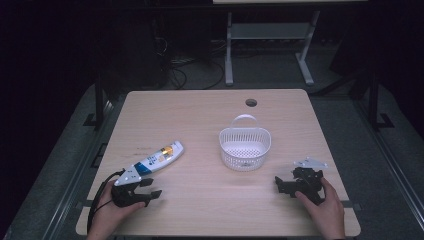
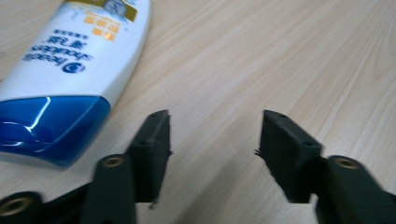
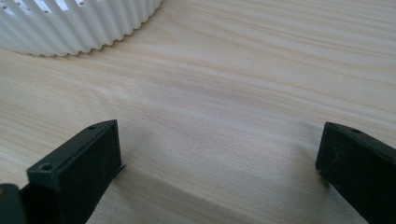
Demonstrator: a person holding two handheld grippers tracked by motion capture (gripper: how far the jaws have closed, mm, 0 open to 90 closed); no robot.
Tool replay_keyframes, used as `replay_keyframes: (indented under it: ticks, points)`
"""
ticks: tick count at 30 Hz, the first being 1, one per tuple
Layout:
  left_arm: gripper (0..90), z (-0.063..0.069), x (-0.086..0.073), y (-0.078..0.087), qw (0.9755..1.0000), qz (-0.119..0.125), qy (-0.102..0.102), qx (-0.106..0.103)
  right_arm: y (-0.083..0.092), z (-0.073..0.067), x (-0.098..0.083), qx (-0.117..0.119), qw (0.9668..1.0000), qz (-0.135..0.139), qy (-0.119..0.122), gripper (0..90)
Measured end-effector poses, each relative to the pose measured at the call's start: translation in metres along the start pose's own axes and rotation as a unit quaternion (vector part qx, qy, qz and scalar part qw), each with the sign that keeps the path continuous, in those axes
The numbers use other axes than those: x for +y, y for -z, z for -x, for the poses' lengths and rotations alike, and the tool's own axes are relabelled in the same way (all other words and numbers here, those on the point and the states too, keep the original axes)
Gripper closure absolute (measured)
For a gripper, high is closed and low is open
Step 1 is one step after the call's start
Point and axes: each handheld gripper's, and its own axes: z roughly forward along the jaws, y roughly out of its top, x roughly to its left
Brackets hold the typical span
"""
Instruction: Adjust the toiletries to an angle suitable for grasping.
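We are resting the left tool (image 1: 150,192) spread and empty at the table's (image 1: 200,210) near-left corner, just beside the shampoo bottle (image 1: 155,161), for a pickup | right tool (image 1: 282,186) waiting spread near the white basket (image 1: 245,148), likely the bottle's destination.

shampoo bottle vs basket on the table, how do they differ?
The shampoo bottle lies flat on its side; the basket stands upright, mouth up. The bottle is white with a blue cap end and printed label; the basket is plain white and perforated, with a ribbed wall. The bottle lies beside the left tongs; the basket sits nearer the table's middle. Neither is held.
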Motion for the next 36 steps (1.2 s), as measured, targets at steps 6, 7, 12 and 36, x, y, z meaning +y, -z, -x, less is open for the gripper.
replay_keyframes:
  ticks: [6,7,12,36]
  points:
    - [69.8,-0.003,0.006,0.006,0.9999,0.013,0.01,0.003,0.0,0.0,0.0,0.0,1.0,0.0,0.0,0.0]
    - [75.5,-0.004,0.008,0.008,0.9998,0.014,0.01,0.003,0.0,0.0,0.0,0.0,1.0,0.0,-0.001,0.0]
    - [90.0,-0.009,0.015,0.011,0.9996,0.007,0.02,0.016,0.0,0.0,0.0,0.0,1.0,0.0,0.0,0.0]
    - [90.0,-0.043,0.009,0.003,0.9959,-0.02,0.054,0.069,0.0,0.0,0.0,0.0,1.0,0.0,0.0,0.0]
